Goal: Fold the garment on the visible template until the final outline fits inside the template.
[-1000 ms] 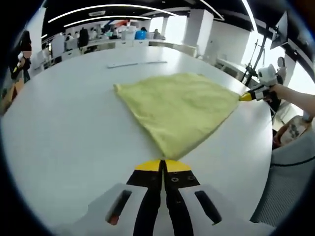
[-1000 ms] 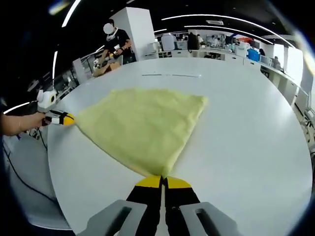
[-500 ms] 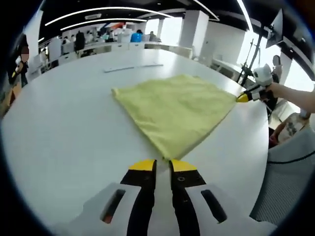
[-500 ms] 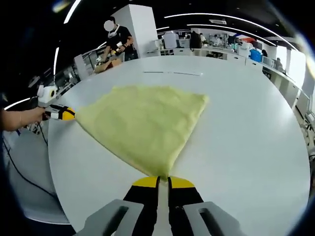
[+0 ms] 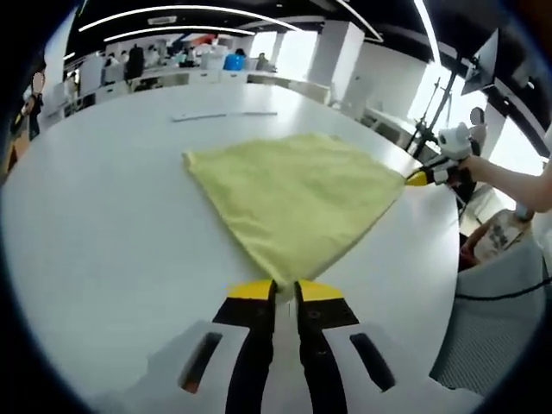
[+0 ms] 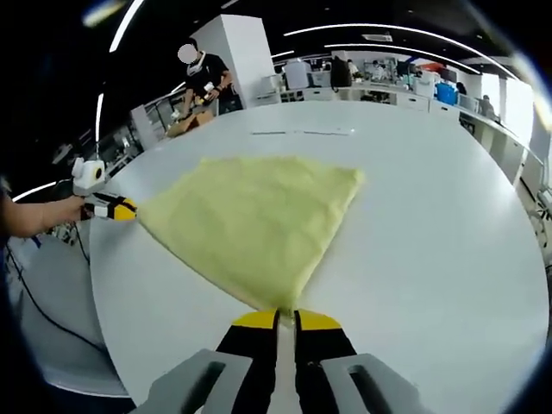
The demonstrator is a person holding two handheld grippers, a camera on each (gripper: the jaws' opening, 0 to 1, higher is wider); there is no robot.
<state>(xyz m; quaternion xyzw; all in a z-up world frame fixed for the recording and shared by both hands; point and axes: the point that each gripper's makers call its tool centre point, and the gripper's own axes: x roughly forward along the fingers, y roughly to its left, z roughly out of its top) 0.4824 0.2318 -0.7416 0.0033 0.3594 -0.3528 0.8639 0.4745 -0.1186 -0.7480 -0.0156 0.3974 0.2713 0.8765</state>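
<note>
My left tool [image 5: 285, 291] has two long black jaws capped with yellow tips, set into a pale grey body that spreads wide at its base. Small round screw heads dot the black jaw faces, and a dark slanted slot sits in the grey shell on each side, the left one showing a touch of orange. My right tool [image 6: 285, 320] is built the same: black jaws, yellow tips, grey moulded shoulders. Seen from across, each tool shows a yellow nose, a black-and-white banded body and a white block on top. A thin black cable trails from beside my left hand [image 6: 45, 216].
</note>
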